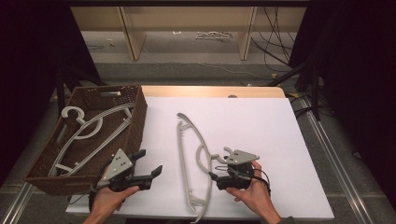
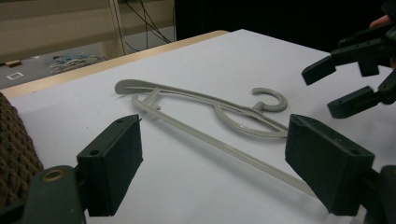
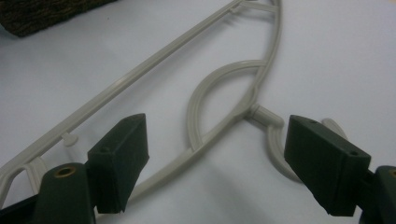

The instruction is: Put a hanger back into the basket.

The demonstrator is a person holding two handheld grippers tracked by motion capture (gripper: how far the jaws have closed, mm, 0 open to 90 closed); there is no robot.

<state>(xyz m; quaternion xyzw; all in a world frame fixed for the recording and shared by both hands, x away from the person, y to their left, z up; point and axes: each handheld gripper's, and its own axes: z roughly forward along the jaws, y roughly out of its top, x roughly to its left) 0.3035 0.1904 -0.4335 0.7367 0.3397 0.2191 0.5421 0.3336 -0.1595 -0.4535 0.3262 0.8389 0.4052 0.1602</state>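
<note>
White foam-topped tabletop (image 1: 261,126), dark curtains around, brown wicker basket (image 1: 136,122) at its left edge. Grey plastic hanger (image 1: 189,154) lies flat mid-tabletop near the front edge. Left claw (image 1: 148,164) and right claw (image 1: 215,167) both gape wide, holding nothing.

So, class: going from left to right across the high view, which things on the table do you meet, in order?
Brown woven wicker basket holding grey plastic hangers → left gripper → grey plastic hanger lying flat on the white tabletop → right gripper.
</note>
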